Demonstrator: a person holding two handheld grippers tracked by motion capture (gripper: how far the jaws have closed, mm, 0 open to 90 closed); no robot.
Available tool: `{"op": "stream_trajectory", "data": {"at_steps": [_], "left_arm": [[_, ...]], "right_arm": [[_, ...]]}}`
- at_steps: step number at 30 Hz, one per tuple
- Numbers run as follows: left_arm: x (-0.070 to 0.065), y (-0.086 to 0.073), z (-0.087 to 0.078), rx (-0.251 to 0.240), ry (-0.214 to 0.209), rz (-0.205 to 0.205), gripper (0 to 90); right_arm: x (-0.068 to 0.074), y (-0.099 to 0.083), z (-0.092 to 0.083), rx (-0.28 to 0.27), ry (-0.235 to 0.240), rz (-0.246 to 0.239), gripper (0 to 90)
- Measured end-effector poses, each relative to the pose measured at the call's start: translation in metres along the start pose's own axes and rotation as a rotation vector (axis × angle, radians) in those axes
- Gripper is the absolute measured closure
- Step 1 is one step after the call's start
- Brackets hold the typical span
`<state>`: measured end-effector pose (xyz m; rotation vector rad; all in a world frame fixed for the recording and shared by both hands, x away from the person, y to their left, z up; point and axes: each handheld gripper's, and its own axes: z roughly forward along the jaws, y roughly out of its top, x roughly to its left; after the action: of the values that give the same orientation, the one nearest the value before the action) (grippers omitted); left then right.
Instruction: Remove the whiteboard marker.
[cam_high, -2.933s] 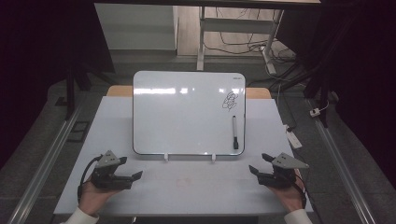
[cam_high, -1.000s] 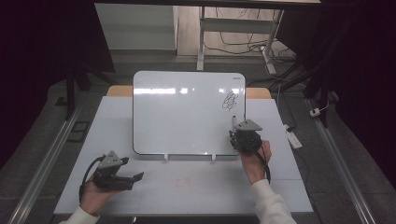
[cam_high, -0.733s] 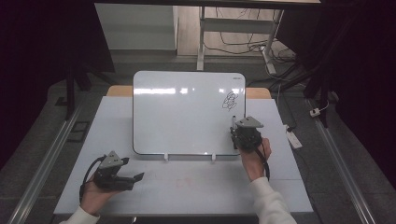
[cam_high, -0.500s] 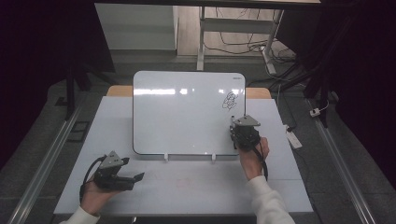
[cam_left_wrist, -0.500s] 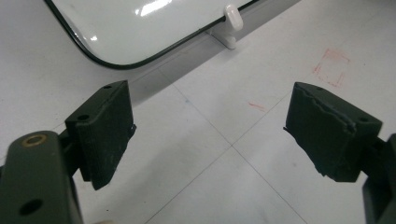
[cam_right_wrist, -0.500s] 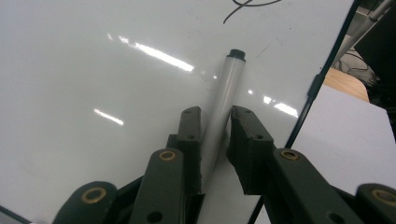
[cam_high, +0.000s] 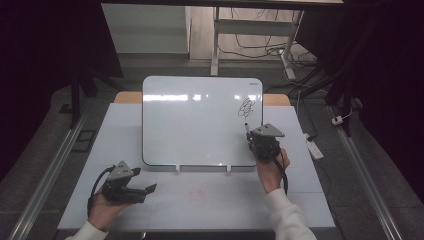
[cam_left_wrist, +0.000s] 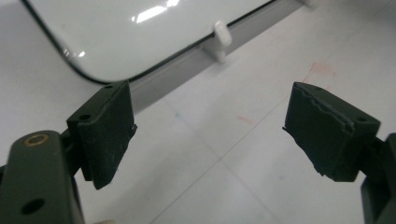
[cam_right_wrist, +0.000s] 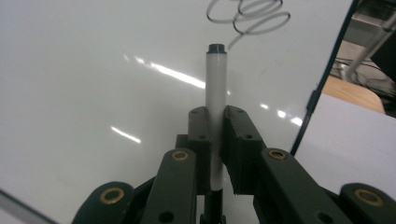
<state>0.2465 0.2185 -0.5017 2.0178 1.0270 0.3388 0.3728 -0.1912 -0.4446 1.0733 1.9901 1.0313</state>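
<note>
A whiteboard (cam_high: 195, 120) lies on the table with a black scribble (cam_high: 246, 106) near its far right corner. My right gripper (cam_high: 260, 142) rests over the board's right side, and its jaws have just closed on a white marker (cam_right_wrist: 215, 88) with a black end, which lies along the board and points at the scribble (cam_right_wrist: 247, 14). The marker's far end (cam_high: 246, 127) sticks out past the gripper. My left gripper (cam_high: 145, 191) rests open on the table near the front left, jaws wide apart and nothing between its pads (cam_left_wrist: 109, 126).
The whiteboard's lower edge has two small white pegs (cam_high: 177, 168) (cam_left_wrist: 220, 33). A wooden surface (cam_high: 276, 99) shows behind the board. A white power strip (cam_high: 313, 148) lies at the table's right edge. Faint red marks (cam_left_wrist: 322, 70) stain the table (cam_high: 210, 195).
The right gripper came from the front right corner to the marker on the board and closed its jaws on it. The left gripper has stayed put.
</note>
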Motion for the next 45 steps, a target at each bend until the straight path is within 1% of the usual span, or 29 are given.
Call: {"op": "stream_trajectory", "data": {"at_steps": [2,5,6,7,10,12,14,15,16,17,18,19,21,22,25,27,30,31,32,34,35,36,38,39,40,41,42,43,45], "left_arm": [[-0.005,0.007,0.003,-0.013,-0.021,0.004,17.4],[-0.017,0.020,0.009,-0.031,-0.057,0.028,18.7],[-0.022,0.025,0.012,-0.037,-0.068,0.037,19.7],[-0.027,0.030,0.015,-0.041,-0.084,0.047,19.7],[-0.044,0.047,0.026,-0.056,-0.129,0.080,21.6],[-0.055,0.058,0.036,-0.061,-0.144,0.106,22.8],[-0.063,0.068,0.047,-0.061,-0.158,0.124,25.2],[-0.067,0.072,0.052,-0.063,-0.164,0.129,25.8],[-0.070,0.076,0.057,-0.065,-0.175,0.125,25.8],[-0.073,0.079,0.062,-0.068,-0.188,0.120,27.0],[-0.075,0.082,0.066,-0.070,-0.199,0.116,27.0],[-0.077,0.085,0.070,-0.068,-0.205,0.120,27.9],[-0.081,0.089,0.076,-0.068,-0.210,0.125,28.8],[-0.083,0.090,0.079,-0.070,-0.214,0.126,28.8],[-0.085,0.094,0.085,-0.086,-0.224,0.114,30.9],[-0.085,0.096,0.087,-0.097,-0.234,0.103,34.5],[-0.086,0.098,0.089,-0.110,-0.251,0.110,37.4],[-0.087,0.098,0.089,-0.114,-0.255,0.116,41.7],[-0.087,0.099,0.089,-0.117,-0.259,0.122,41.7],[-0.088,0.099,0.089,-0.116,-0.265,0.134,48.0],[-0.087,0.098,0.090,-0.116,-0.268,0.137,54.4],[-0.087,0.098,0.090,-0.116,-0.269,0.139,54.4],[-0.087,0.098,0.089,-0.122,-0.272,0.145,59.8],[-0.087,0.098,0.089,-0.127,-0.274,0.150,67.9],[-0.087,0.098,0.088,-0.130,-0.278,0.155,67.9],[-0.087,0.098,0.087,-0.128,-0.279,0.162,73.1],[-0.087,0.098,0.087,-0.125,-0.279,0.164,74.8],[-0.085,0.098,0.087,-0.120,-0.284,0.164,76.4],[-0.082,0.098,0.087,-0.111,-0.292,0.161,77.2]], "right_arm": [[0.002,0.001,-0.006,-0.035,0.023,0.007,80.7],[0.009,0.002,-0.017,-0.082,0.074,0.016,80.7],[0.015,0.003,-0.023,-0.109,0.110,0.024,80.6],[0.015,0.003,-0.023,-0.109,0.110,0.024,80.6],[0.025,0.002,-0.029,-0.138,0.173,0.044,80.7],[0.033,0.002,-0.033,-0.149,0.208,0.046,80.7],[0.045,0.001,-0.038,-0.168,0.253,0.046,80.6],[0.048,0.000,-0.040,-0.176,0.270,0.052,80.6],[0.048,0.000,-0.040,-0.176,0.270,0.052,80.6],[0.053,0.000,-0.042,-0.190,0.296,0.062,80.6],[0.053,0.000,-0.042,-0.190,0.296,0.062,80.6],[0.057,0.000,-0.044,-0.205,0.316,0.072,80.6],[0.060,0.000,-0.045,-0.221,0.334,0.081,80.6],[0.060,0.000,-0.045,-0.221,0.334,0.081,80.6],[0.065,0.000,-0.048,-0.242,0.362,0.106,80.6],[0.070,0.001,-0.050,-0.268,0.378,0.121,80.6],[0.074,0.002,-0.051,-0.284,0.394,0.136,80.6],[0.078,0.001,-0.053,-0.294,0.398,0.132,80.6],[0.078,0.001,-0.053,-0.294,0.398,0.132,80.6],[0.082,0.001,-0.054,-0.306,0.403,0.128,80.6],[0.083,0.001,-0.055,-0.313,0.404,0.127,80.6],[0.084,0.001,-0.055,-0.316,0.412,0.132,80.6],[0.085,0.001,-0.056,-0.319,0.431,0.145,80.5],[0.086,0.001,-0.056,-0.319,0.439,0.146,80.5],[0.086,0.001,-0.056,-0.319,0.439,0.146,80.5],[0.087,0.001,-0.057,-0.323,0.437,0.148,80.5],[0.087,0.001,-0.057,-0.328,0.433,0.143,80.5],[0.086,0.000,-0.057,-0.329,0.442,0.154,80.5],[0.084,-0.001,-0.058,-0.325,0.450,0.155,80.4]]}}
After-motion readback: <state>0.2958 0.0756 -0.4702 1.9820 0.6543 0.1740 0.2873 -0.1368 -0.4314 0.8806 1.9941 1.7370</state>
